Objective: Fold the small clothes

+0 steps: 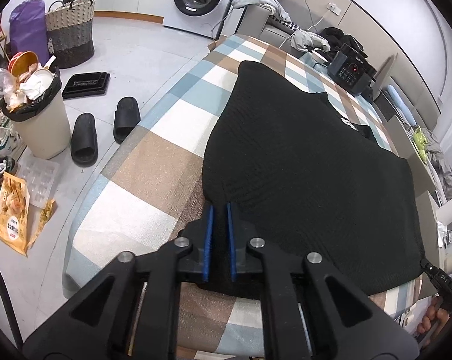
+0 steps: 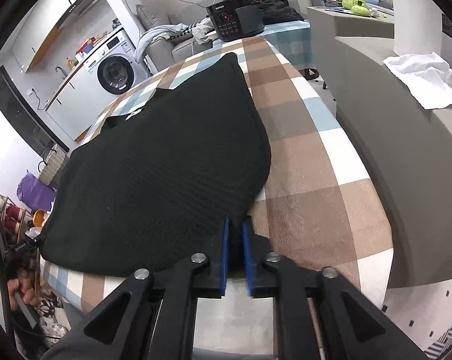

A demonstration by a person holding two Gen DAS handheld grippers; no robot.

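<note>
Folding had hardly begun, by my judgement: the black knit garment (image 1: 310, 162) lay spread flat and single-layered across the checked tabletop (image 1: 154, 162), its neckline and label toward the far side near the rice cooker (image 1: 350, 70). My left gripper (image 1: 219, 210) was narrowed onto the near left corner of the hem, and my right gripper (image 2: 236, 225) was pinched the same way on the near right corner. No crease or doubled layer showed anywhere, so I took every fold to be still ahead of me.
</note>
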